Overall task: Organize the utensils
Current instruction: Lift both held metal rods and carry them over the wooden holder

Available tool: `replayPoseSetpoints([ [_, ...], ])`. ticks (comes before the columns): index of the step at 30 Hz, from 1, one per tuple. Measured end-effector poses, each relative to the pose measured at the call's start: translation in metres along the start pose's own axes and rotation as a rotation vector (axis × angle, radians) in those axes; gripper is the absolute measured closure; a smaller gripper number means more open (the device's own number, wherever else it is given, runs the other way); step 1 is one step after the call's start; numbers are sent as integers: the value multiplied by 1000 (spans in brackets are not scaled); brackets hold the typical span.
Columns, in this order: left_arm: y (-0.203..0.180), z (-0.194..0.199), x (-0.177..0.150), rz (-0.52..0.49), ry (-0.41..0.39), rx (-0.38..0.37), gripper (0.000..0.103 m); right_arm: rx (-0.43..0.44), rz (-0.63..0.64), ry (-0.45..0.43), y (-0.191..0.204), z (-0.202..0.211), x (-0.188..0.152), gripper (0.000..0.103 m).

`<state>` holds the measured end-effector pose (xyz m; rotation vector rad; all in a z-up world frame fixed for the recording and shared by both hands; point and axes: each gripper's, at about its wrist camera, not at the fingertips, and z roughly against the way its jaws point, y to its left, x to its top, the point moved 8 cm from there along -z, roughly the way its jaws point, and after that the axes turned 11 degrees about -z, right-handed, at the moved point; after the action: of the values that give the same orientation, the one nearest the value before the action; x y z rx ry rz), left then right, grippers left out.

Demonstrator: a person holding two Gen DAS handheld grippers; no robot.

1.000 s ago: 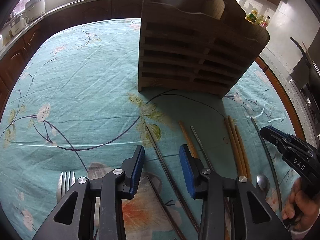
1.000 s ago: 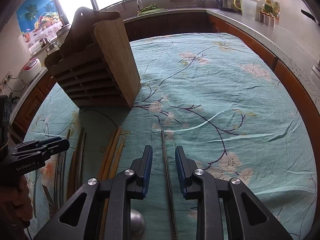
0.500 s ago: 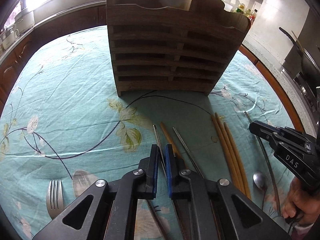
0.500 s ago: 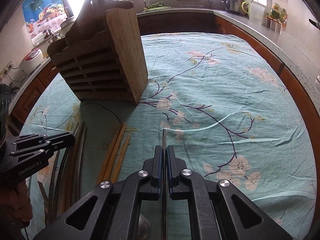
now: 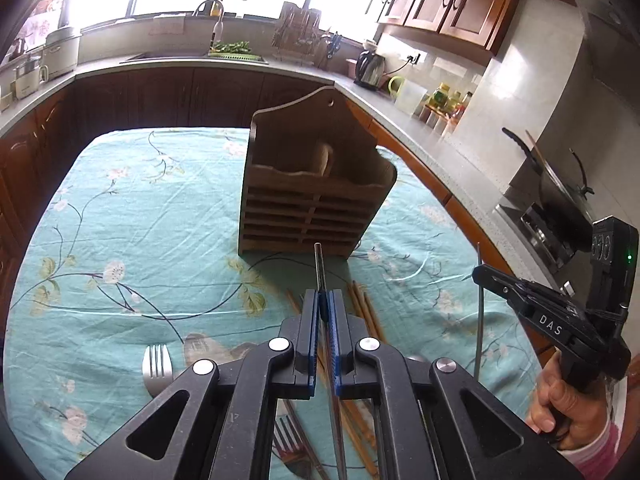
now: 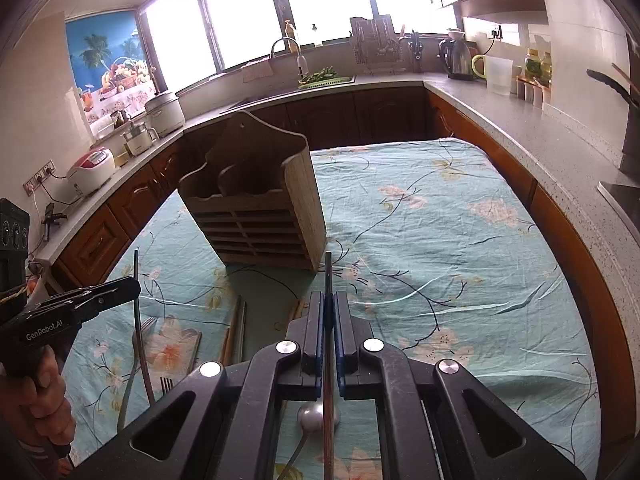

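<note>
Closed tight, the left hand-held gripper [image 5: 324, 300] pinches a metal chopstick [image 5: 319, 266] raised off the counter [image 5: 120, 240]; the right hand-held gripper [image 6: 328, 300] clamps a second metal chopstick [image 6: 328, 272] the same way. Below lie a fork [image 5: 157, 368], wooden chopsticks [image 5: 366, 312] and what appears to be a spoon [image 6: 314, 418]. Beyond stands the slatted wooden utensil holder [image 5: 312, 200].
</note>
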<state>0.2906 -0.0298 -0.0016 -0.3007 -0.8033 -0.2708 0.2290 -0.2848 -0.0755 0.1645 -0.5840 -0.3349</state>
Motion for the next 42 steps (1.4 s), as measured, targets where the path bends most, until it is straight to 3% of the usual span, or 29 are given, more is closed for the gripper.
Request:
replayPoseSetpoints([
  [14, -3, 95, -12, -3, -181, -12, 100, 81, 8, -199, 34, 80, 44, 98],
  [25, 3, 101, -11, 21, -231, -7, 100, 117, -5, -223, 46, 75, 59, 98],
  [33, 19, 107, 21, 44, -308, 16, 100, 147, -23, -290, 53, 79, 88, 98],
  [42, 40, 99, 65, 58, -409, 55, 100, 195, -42, -406, 73, 76, 148, 98],
])
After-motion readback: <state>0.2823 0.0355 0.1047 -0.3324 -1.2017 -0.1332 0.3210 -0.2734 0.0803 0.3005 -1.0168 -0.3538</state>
